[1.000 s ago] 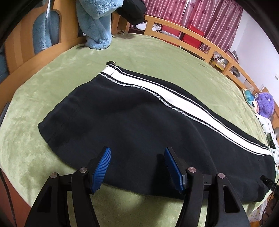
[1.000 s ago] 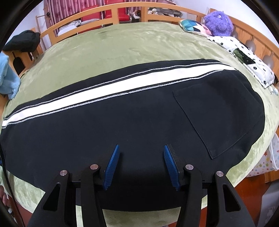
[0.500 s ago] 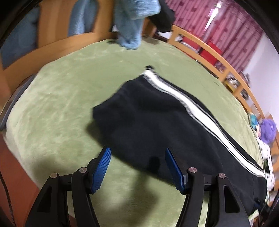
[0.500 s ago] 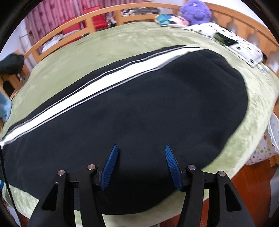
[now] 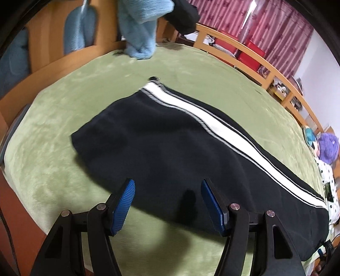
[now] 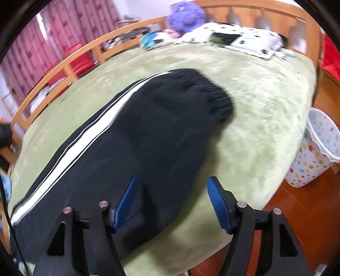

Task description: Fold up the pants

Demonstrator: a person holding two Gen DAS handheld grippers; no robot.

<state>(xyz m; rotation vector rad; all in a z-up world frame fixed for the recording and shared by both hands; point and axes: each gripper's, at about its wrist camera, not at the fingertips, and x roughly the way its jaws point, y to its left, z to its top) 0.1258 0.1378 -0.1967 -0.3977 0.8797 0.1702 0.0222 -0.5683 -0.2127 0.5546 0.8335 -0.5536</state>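
Green plush bedding (image 5: pixel 63 118) fills the left wrist view, framed by a wooden bed rail with pink curtains behind it. Your black track pants (image 5: pixel 170 148) lie flat across it, already doubled leg on leg, white side stripe (image 5: pixel 212 125) running away to the right. The hem end sits up and left, near a blue fleece (image 5: pixel 138 31) hanging over the headboard. Your left gripper (image 5: pixel 166 198) hangs over the near edge of the cloth with its blue pads spread wide and nothing between them. To fold well from here, I judge you should slide toward the hem corner, pinch both layers together, and lift only enough to clear the bedding, so the lower leg does not drag.

From the right wrist, the same bedding slopes off to a wood floor, and the view is blurred by motion. The elastic waistband (image 6: pixel 212 93) lies at the far end of the pants, well short of the spotted pillow (image 6: pixel 244 40) and purple plush toy (image 6: pixel 187 14). Your right gripper (image 6: pixel 171 198) is likewise spread and empty, over the near seam. Take the waistband at its near corner to match the other hand.

One container shows: a star-printed bin (image 6: pixel 318 148) on the floor beside the bed. Its inside is not visible, so I cannot tell what it holds.
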